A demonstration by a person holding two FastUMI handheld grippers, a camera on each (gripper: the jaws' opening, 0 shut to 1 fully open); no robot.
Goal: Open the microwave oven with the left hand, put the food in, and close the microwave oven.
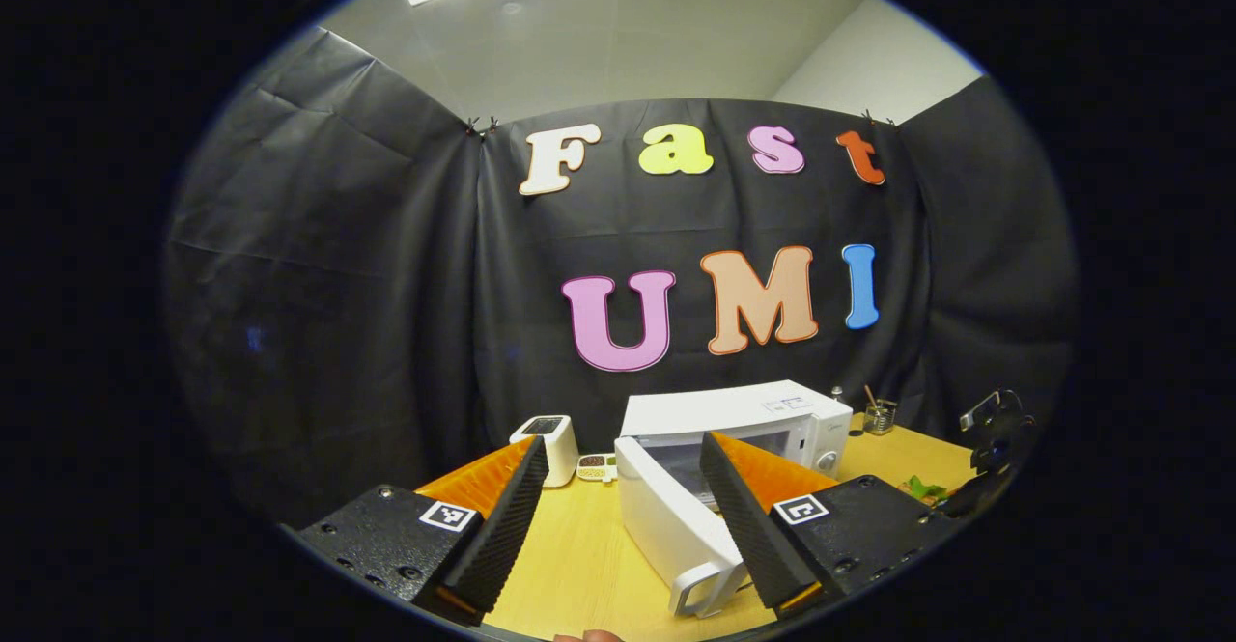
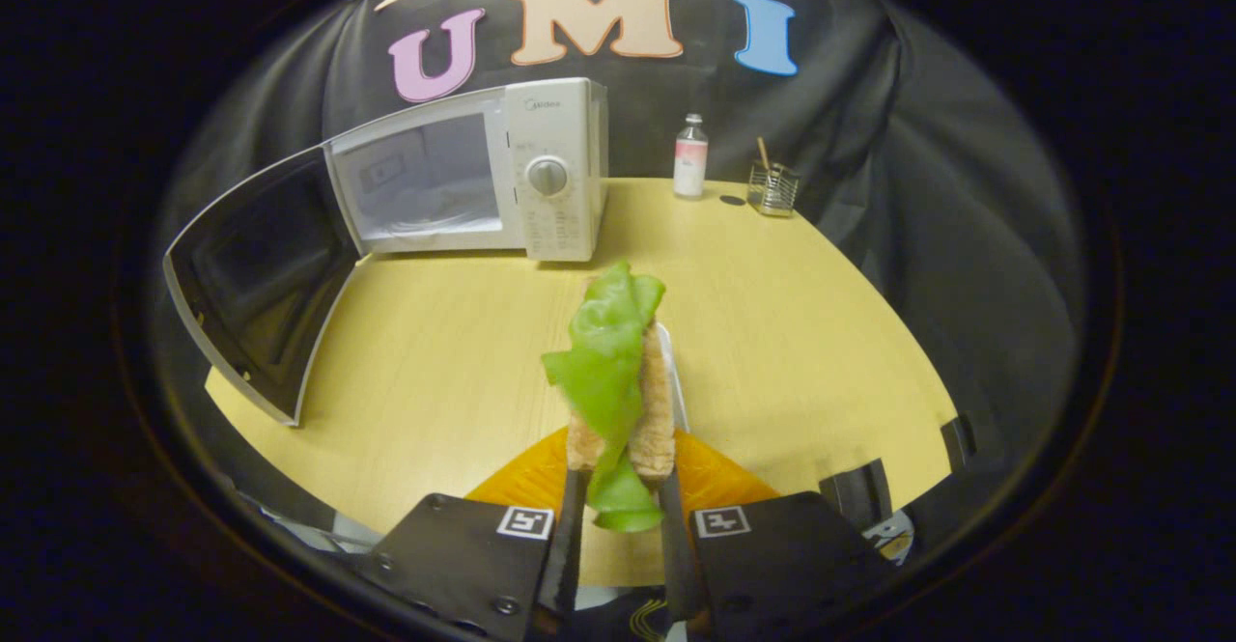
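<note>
Gripping a sandwich of toasted bread slices with a green lettuce leaf (image 2: 610, 372) between them, the right gripper (image 2: 618, 516) had both fingers pressed against the bread from either side, holding it on edge above the pale wooden table (image 2: 435, 372). Beyond it, the white box-shaped microwave oven (image 2: 555, 169) stood at the back of the table with its dark-windowed door (image 2: 256, 280) swung wide to the left, the cavity exposed. To the right of the oven stood a small clear bottle with a pinkish label (image 2: 689, 169), and near it a glass jar holding a stick (image 2: 772, 186).

In the left gripper view, the left gripper (image 1: 618, 516) hung with its fingers well apart and nothing between them. The open door's white outer face and handle (image 1: 676, 536) lay just ahead, close to the right-hand finger, though contact could not be judged. A small white toaster (image 1: 550, 447) sat left of the oven, with a little white gadget (image 1: 597, 468) beside it.
</note>
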